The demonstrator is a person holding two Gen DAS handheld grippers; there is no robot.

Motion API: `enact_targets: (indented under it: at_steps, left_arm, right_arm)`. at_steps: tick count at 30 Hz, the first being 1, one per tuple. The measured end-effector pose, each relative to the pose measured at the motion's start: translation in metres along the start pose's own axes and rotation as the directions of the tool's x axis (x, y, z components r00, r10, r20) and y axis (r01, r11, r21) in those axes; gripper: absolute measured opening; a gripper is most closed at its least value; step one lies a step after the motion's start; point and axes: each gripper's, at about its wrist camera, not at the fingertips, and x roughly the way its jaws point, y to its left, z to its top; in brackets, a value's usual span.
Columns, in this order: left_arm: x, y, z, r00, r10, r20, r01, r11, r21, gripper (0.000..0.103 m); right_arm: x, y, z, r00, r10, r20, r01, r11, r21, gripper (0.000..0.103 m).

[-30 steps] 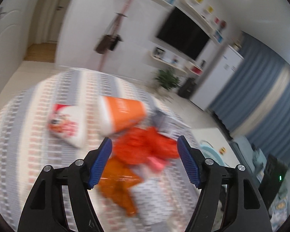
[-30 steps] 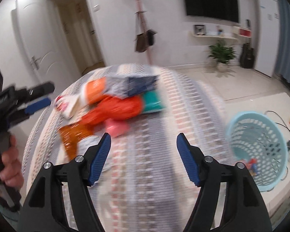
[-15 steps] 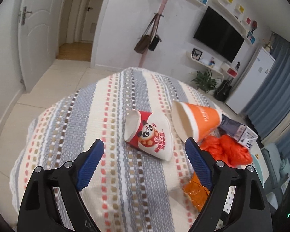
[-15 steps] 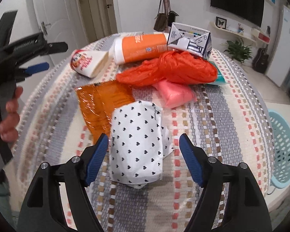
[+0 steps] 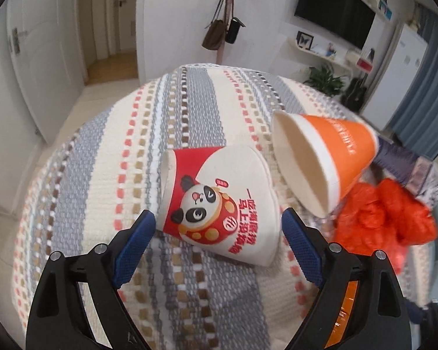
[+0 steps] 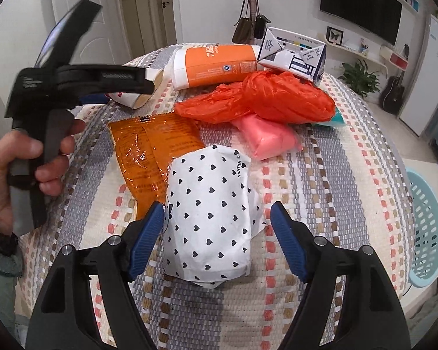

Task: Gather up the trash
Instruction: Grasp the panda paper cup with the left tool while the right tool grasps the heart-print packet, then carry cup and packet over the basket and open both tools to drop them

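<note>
A crushed red and white panda paper cup (image 5: 219, 201) lies on its side on the striped tablecloth (image 5: 102, 175). My left gripper (image 5: 217, 224) is open, its jaws on either side of the cup's near end. An orange cup (image 5: 324, 157) lies beside it. My right gripper (image 6: 217, 218) is open around a white heart-print packet (image 6: 210, 215). An orange wrapper (image 6: 149, 148), a red plastic bag (image 6: 262, 99), a pink packet (image 6: 265, 137) and a carton (image 6: 292, 52) lie behind. The left gripper also shows in the right wrist view (image 6: 73, 81), held by a hand.
A light blue plastic basket (image 6: 426, 227) stands on the floor to the right of the table. The table's edge curves close on the left and right. A door, a coat stand with bags, a TV and a fridge are far behind.
Both grippers have moved closer to the table. The left now straddles the panda cup. The right has closed in around the heart-print packet.
</note>
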Motion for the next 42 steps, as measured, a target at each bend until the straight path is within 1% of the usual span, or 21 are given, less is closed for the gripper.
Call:
enact_targets:
  at_steps: [1,3,4,5,6,8,10,11,13,16,21,25,28,32,35,38,42]
  left_arm:
    - [0.001,-0.002,0.001,1.0,0.014,-0.002,-0.014,1.0,0.012,0.086]
    - [0.002,-0.004,0.002,0.999,0.045,-0.006,-0.045,0.999,0.03,0.086]
    - [0.001,-0.005,0.002,0.998,0.054,-0.007,-0.054,0.998,0.034,0.085]
    - [0.001,-0.005,0.002,0.998,0.062,-0.007,-0.062,0.997,0.039,0.084]
    - [0.001,-0.006,0.002,0.997,0.076,-0.005,-0.076,0.996,0.046,0.083]
    - [0.0,-0.008,0.001,0.994,0.105,0.005,-0.105,0.992,0.07,0.077]
    - [-0.004,-0.009,-0.001,0.995,0.103,0.01,-0.103,0.992,0.074,0.076]
    - [-0.007,-0.007,-0.002,0.996,0.091,0.019,-0.092,0.993,0.067,0.076]
    - [-0.012,-0.005,-0.004,0.997,0.067,0.036,-0.069,0.996,0.056,0.075]
    - [-0.033,0.001,-0.009,0.997,-0.014,0.081,0.012,1.0,0.024,0.075]
    - [-0.066,0.001,-0.013,0.984,-0.099,0.151,0.097,0.995,0.02,0.075]
    - [-0.091,-0.01,-0.015,0.97,-0.149,0.19,0.146,0.989,0.031,0.075]
    - [-0.103,-0.03,-0.015,0.961,-0.178,0.212,0.171,0.984,0.053,0.075]
    - [-0.12,-0.061,-0.014,0.945,-0.234,0.227,0.216,0.971,0.104,0.075]
    - [-0.128,-0.09,-0.015,0.932,-0.281,0.229,0.251,0.956,0.152,0.075]
    - [-0.133,-0.126,-0.017,0.919,-0.324,0.224,0.279,0.937,0.21,0.075]
    - [-0.131,-0.167,-0.021,0.908,-0.368,0.203,0.311,0.913,0.265,0.075]
  right_arm:
    - [0.0,0.0,0.0,1.0,-0.009,0.001,0.009,1.0,0.001,0.066]
    - [0.0,0.0,-0.001,1.0,-0.006,-0.005,0.007,1.0,0.005,0.053]
    - [0.0,-0.001,-0.001,1.0,-0.009,-0.006,0.009,1.0,0.011,0.05]
    - [-0.001,-0.002,-0.002,1.0,-0.008,-0.01,0.008,1.0,0.016,0.041]
    - [0.0,-0.003,-0.002,1.0,-0.005,-0.014,0.005,1.0,0.018,0.035]
    - [-0.002,-0.005,-0.004,1.0,-0.012,-0.017,0.012,1.0,0.023,0.029]
    - [-0.006,-0.009,-0.006,1.0,-0.012,-0.017,0.012,1.0,0.025,0.025]
    - [-0.007,-0.01,-0.006,1.0,-0.011,-0.016,0.012,1.0,0.026,0.021]
    - [-0.01,-0.014,-0.007,1.0,-0.011,-0.015,0.012,0.999,0.036,0.02]
    - [-0.017,-0.021,-0.009,1.0,-0.013,-0.005,0.013,0.998,0.053,0.019]
    - [-0.034,-0.038,-0.01,0.999,-0.017,0.041,0.014,0.996,0.09,0.019]
    - [-0.05,-0.055,-0.009,0.996,-0.028,0.088,0.017,0.993,0.12,0.019]
    - [-0.061,-0.067,-0.003,0.992,-0.04,0.12,0.022,0.99,0.141,0.019]
    - [-0.076,-0.087,-0.004,0.986,-0.063,0.153,0.035,0.983,0.178,0.019]
    - [-0.085,-0.107,-0.004,0.981,-0.09,0.172,0.051,0.975,0.217,0.019]
    - [-0.095,-0.133,-0.008,0.974,-0.13,0.185,0.078,0.96,0.269,0.019]
    - [-0.103,-0.168,-0.015,0.966,-0.182,0.186,0.112,0.936,0.335,0.019]
